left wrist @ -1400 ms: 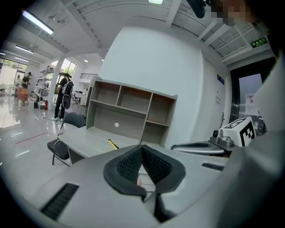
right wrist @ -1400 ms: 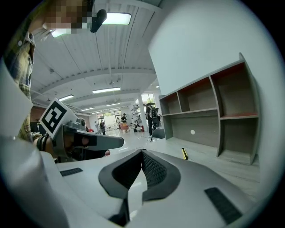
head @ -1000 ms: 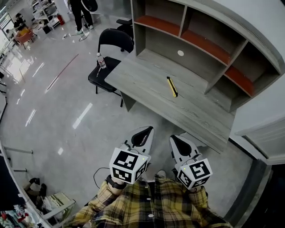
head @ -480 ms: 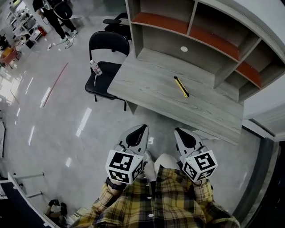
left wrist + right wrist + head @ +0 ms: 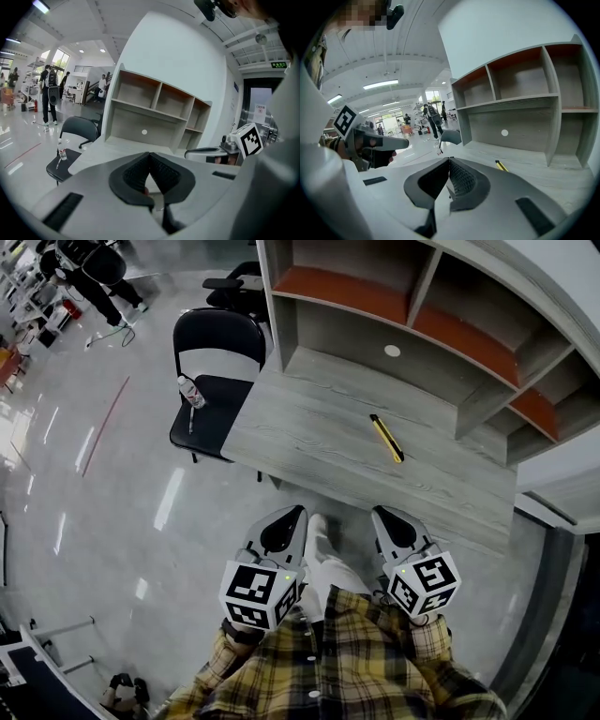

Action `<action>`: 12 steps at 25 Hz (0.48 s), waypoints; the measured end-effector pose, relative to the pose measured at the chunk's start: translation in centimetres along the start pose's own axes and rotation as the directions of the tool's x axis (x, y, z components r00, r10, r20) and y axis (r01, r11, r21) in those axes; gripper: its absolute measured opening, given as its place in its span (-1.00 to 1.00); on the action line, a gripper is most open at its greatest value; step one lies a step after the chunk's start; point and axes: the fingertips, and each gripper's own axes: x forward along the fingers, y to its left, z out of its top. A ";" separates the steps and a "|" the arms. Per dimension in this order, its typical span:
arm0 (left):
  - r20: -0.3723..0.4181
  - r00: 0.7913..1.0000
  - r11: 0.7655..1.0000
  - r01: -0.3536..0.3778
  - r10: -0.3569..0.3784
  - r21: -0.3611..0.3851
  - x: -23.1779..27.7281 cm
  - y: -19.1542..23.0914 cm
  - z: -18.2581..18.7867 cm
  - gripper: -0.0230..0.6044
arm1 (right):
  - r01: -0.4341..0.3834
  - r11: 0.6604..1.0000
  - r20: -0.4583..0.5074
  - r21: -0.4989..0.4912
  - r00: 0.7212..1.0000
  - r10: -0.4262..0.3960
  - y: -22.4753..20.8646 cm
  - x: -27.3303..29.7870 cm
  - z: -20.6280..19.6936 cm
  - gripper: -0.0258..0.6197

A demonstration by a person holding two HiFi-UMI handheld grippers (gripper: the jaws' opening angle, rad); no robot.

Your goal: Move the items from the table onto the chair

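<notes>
the left gripper (image 5: pixel 287 519) and the right gripper (image 5: pixel 388 524) hang side by side in front of the person's checked shirt (image 5: pixel 347 667). they are just before the near edge of the table (image 5: pixel 300 437), and both point toward it. in the left gripper view the two jaws are pressed together at the tips and nothing is between them. in the right gripper view the jaws are pressed together too, with nothing in them.

the yellow tool (image 5: pixel 385 438), long and thin with some black on it, lies flat and alone on the table top. it is in front of the shelf unit (image 5: pixel 375 306) that stands on the back part of the table, and it is well apart from both grippers.

the black chair (image 5: pixel 214 418) stands at the left end of the table, very near its corner. on the seat a small water bottle (image 5: pixel 190 392) stands upright, and a thin dark stick (image 5: pixel 190 420) lies just beside it. far behind, on the shiny floor (image 5: pixel 112 493), a person in dark clothes (image 5: pixel 89 282) stands.
</notes>
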 end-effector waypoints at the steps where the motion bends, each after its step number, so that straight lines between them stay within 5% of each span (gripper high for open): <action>1: 0.002 1.000 1.000 0.002 -0.002 0.004 0.7 0.6 0.6 -0.91 | 0.007 1.000 0.004 0.001 1.000 -0.007 -0.7 0.9 0.6 -0.86; 12: 0.007 0.999 0.994 0.051 -0.052 0.098 10.9 3.9 9.5 -0.91 | 0.066 0.997 0.026 0.035 0.997 -0.067 -9.9 8.4 6.5 -0.86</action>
